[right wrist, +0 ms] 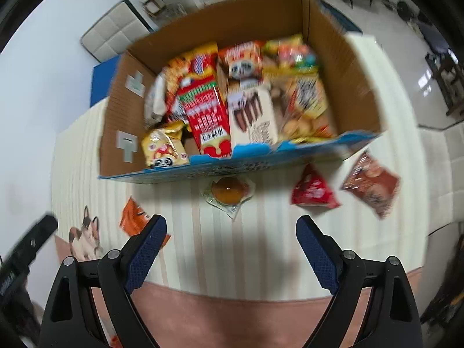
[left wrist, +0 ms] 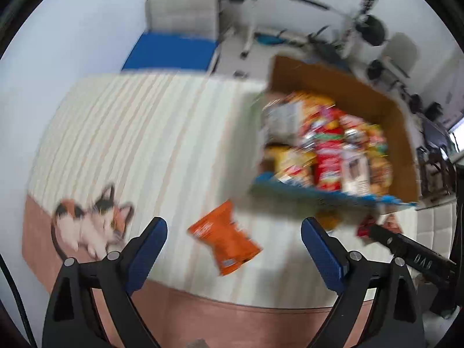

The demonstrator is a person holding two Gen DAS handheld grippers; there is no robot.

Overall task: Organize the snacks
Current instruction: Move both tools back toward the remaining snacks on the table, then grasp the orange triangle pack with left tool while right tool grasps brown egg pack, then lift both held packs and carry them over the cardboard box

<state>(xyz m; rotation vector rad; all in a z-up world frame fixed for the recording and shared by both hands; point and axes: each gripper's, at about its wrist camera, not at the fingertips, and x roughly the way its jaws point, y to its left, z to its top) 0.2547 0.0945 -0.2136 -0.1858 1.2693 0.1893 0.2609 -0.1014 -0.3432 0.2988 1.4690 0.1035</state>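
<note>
A cardboard box (right wrist: 342, 66) full of snack packs stands on the striped tablecloth (right wrist: 261, 232); it also shows in the left wrist view (left wrist: 348, 87). An orange snack bag (left wrist: 224, 242) lies on the cloth just ahead of my open, empty left gripper (left wrist: 233, 227); it shows again in the right wrist view (right wrist: 133, 216). In front of the box lie a clear-wrapped round bun (right wrist: 229, 192), a red triangular pack (right wrist: 313, 190) and a brown-red snack bag (right wrist: 372, 182). My right gripper (right wrist: 230, 226) is open and empty, just short of the bun.
A cat picture (left wrist: 92, 223) is printed on the cloth at the left. The table's pink front border (right wrist: 232, 316) runs under both grippers. Chairs and exercise gear (left wrist: 365, 26) stand beyond the table. The right gripper's body (left wrist: 411, 249) shows in the left wrist view.
</note>
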